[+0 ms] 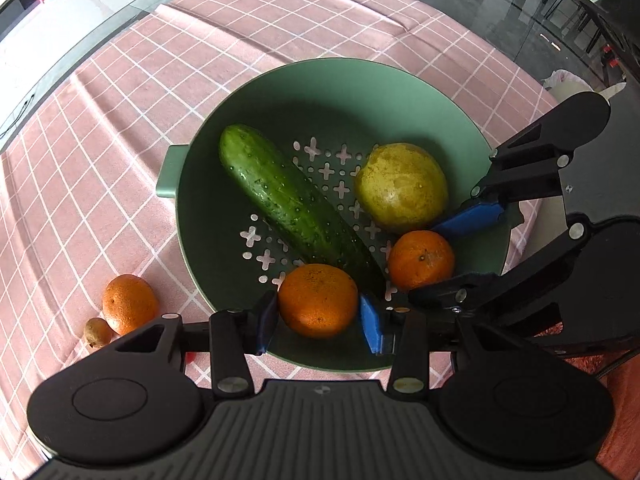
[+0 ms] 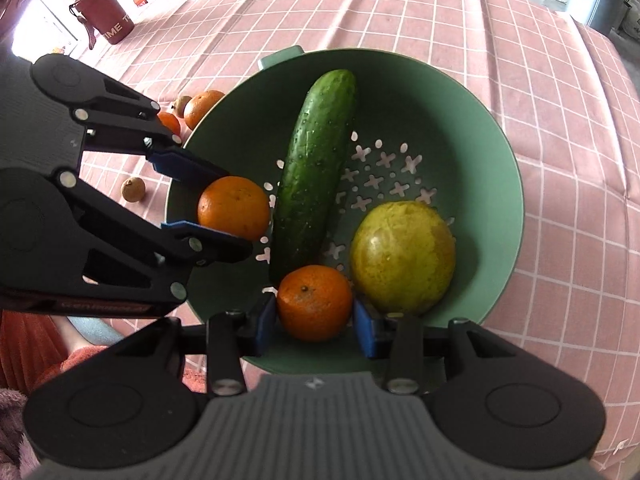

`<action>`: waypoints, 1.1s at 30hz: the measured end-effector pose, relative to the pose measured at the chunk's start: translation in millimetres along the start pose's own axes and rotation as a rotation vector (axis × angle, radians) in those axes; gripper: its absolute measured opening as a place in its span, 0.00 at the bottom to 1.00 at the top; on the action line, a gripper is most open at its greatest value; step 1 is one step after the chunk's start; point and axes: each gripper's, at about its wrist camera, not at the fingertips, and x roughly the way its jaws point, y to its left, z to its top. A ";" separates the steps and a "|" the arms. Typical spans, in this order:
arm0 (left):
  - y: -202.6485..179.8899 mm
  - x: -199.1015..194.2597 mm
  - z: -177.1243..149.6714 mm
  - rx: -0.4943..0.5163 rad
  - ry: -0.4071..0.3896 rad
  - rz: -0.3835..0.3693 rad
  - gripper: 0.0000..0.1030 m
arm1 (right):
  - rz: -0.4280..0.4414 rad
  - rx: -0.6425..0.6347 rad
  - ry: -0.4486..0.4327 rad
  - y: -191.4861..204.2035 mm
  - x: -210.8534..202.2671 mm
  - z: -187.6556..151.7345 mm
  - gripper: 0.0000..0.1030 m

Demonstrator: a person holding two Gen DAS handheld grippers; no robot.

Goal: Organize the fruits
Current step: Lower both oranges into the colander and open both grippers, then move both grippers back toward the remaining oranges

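Observation:
A green colander bowl [image 1: 280, 92] sits on the pink checked cloth and holds a cucumber [image 1: 292, 204] and a yellow-green round fruit [image 1: 400, 186]. My left gripper [image 1: 318, 316] is shut on an orange [image 1: 318, 300] over the bowl's near rim. My right gripper [image 2: 314, 316] is shut on another orange [image 2: 314, 302] inside the bowl, beside the yellow-green fruit [image 2: 402, 256] and the cucumber's end [image 2: 316, 160]. Each gripper shows in the other's view: the right gripper [image 1: 440, 256] and the left gripper [image 2: 224, 208], each with its orange.
On the cloth left of the bowl lie an orange [image 1: 128, 302] and a small brown fruit [image 1: 96, 332]. The right wrist view shows two oranges [image 2: 200, 108] and small brown fruits [image 2: 132, 189] there. A red mug [image 2: 106, 12] stands far back. The table edge is close on the right [image 1: 580, 200].

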 end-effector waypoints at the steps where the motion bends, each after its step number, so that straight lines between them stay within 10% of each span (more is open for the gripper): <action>1: -0.1 1.1 0.0 0.002 0.002 -0.001 0.48 | -0.003 -0.003 0.004 -0.1 0.6 0.0 0.38; 16: 6.8 -27.0 -9.3 -0.069 -0.102 -0.014 0.60 | -0.046 0.006 -0.044 8.7 -21.1 -2.1 0.51; 33: 54.6 -125.9 -102.6 -0.316 -0.433 0.099 0.59 | -0.029 0.096 -0.451 93.9 -54.7 -28.0 0.47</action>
